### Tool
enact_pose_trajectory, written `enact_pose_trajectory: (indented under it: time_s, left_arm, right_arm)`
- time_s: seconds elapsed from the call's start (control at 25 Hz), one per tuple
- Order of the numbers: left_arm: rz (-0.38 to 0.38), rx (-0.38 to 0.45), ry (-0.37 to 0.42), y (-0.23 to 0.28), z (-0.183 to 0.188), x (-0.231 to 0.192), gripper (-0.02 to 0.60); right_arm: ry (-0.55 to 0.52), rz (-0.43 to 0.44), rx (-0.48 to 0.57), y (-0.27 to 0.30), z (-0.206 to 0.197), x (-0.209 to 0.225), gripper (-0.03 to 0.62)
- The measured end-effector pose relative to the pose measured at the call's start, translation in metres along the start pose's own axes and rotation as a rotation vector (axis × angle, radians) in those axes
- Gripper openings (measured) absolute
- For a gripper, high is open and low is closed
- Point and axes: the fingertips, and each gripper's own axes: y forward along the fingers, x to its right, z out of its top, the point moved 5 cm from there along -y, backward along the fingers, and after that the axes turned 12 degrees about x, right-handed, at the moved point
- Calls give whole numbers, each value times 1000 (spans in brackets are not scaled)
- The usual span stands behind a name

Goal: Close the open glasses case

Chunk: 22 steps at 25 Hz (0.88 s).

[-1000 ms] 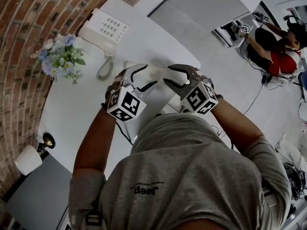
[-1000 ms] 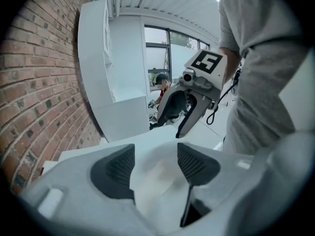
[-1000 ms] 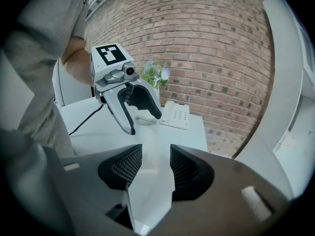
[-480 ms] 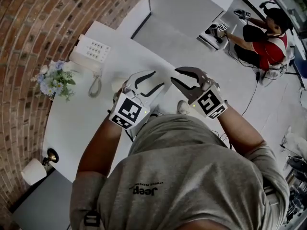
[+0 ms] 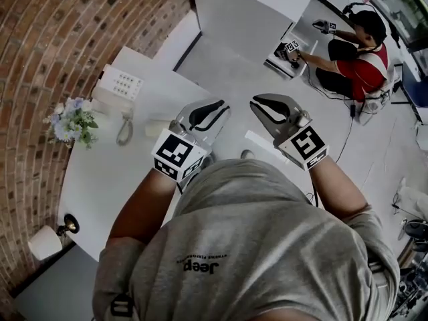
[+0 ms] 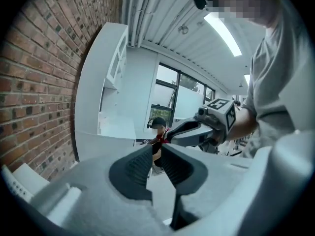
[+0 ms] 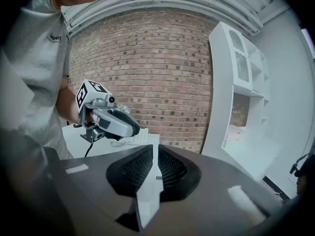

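The glasses case (image 5: 159,127) is a small pale oblong lying closed on the white table (image 5: 114,172), left of both grippers. My left gripper (image 5: 223,105) and right gripper (image 5: 254,103) are raised in front of my chest, side by side, well apart from the case. Both sets of jaws are closing to a narrow slit with nothing between them. The left gripper view shows its own jaws (image 6: 156,151) pointing across the room, with the right gripper (image 6: 197,129) beside them. In the right gripper view its jaws (image 7: 153,154) face the brick wall, with the left gripper (image 7: 115,122) at the left.
A white telephone (image 5: 117,85), a small bunch of flowers (image 5: 72,120) and a desk lamp (image 5: 47,239) stand along the table by the curved brick wall. Another person (image 5: 348,52) sits at a far table at the back right. Grey floor lies beyond the table's edge.
Both grippers have lifted up and away from the case toward my chest, and their jaws have narrowed from wide open to almost together. The case stays on the table.
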Motion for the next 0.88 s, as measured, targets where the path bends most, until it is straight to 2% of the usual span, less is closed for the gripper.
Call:
enact_pose_trajectory:
  time_s: [0.16,0.4,0.88]
  left_arm:
    - [47,65,-68,6,13,1,0]
    - [75,96,-83,11,27,3,-3]
    - [80,115,-74,12,36,7,-3]
  right_arm:
    - [32,-23,38,-15,11,12,11]
    - [132,-76,74,-30,23,32,9]
    - [152,-59,92,-29,29,35,9]
